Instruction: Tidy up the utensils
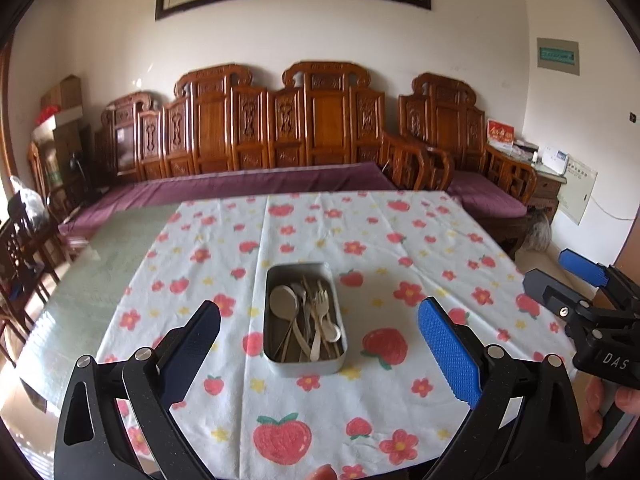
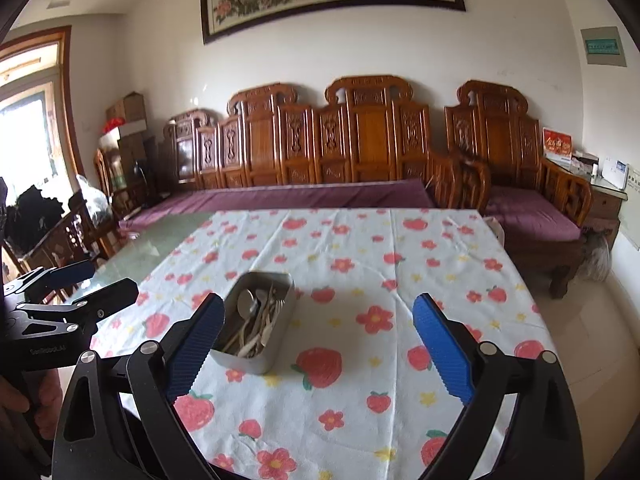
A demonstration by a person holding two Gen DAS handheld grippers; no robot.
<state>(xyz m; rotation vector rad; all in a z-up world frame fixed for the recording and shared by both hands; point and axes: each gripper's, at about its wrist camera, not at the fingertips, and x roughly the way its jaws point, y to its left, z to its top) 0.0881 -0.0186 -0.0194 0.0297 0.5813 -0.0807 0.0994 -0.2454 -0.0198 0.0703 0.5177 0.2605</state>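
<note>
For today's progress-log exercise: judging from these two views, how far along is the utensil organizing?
Done: the utensils already lie together in the tin on the tablecloth, mixed spoons and forks; none lie loose on the cloth. In hand: nothing; the left claw and right claw are both open and empty, short of the tin. Left: any sorting by type, not yet begun.

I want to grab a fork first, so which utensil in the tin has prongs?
The pale fork in the metal tin, prongs toward the sofa; the others nearby show rounded spoon bowls.
</note>
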